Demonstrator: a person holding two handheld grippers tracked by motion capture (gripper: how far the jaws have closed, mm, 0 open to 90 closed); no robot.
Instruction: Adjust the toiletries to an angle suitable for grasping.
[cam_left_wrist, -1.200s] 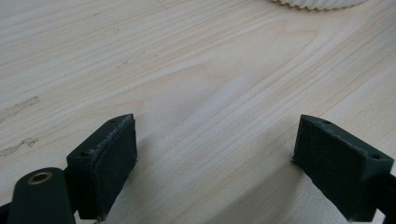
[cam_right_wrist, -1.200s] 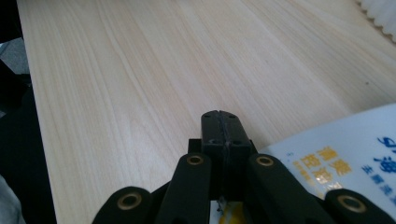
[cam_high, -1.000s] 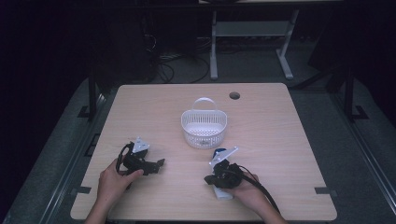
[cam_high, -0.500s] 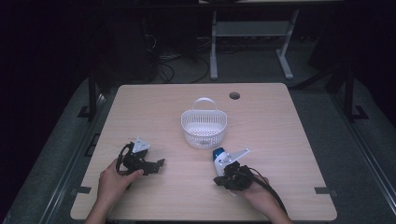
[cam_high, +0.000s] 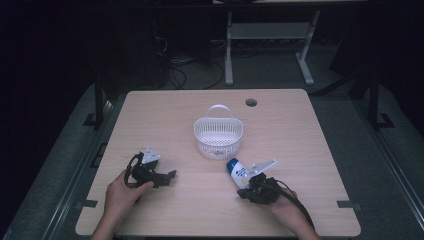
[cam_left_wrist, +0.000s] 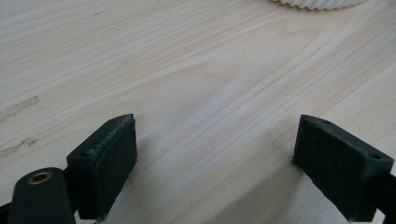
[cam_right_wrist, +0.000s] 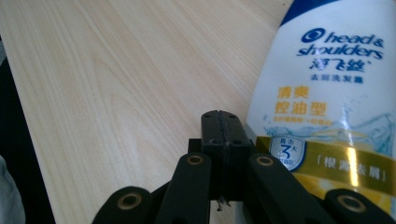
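On the high view, the left gripper (cam_high: 167, 176) lies low on the wooden table (cam_high: 150, 110), at about seven o'clock from the white basket (cam_high: 218, 139), with the person's left hand (cam_high: 121, 192) wrapped round its rear. That view is too small to read the jaws. The left gripper view settles it: the two black pads (cam_left_wrist: 109, 163) stand wide apart over bare wood grain, nothing between them, so this claw is open. At twelve to one o'clock in that same view, a ribbed white edge of the basket (cam_left_wrist: 317, 3) peeks in at the top.

The basket sits near the middle of the table, its handle raised toward twelve o'clock, a round cable hole (cam_high: 251, 102) beyond it at one o'clock.

At about five o'clock from the basket, just beside it but apart, lies the shampoo bottle (cam_high: 238, 172), its blue cap pointing to eleven o'clock. The right gripper (cam_high: 248, 189) sits against its lower end, held by the right hand (cam_high: 287, 210). The high view cannot tell whether it grips. The right gripper view shows the jaws pressed flat together, closed on nothing, with the bottle (cam_right_wrist: 327, 93) lying alongside them at two o'clock, its label legible, blue print above and a gold band below.
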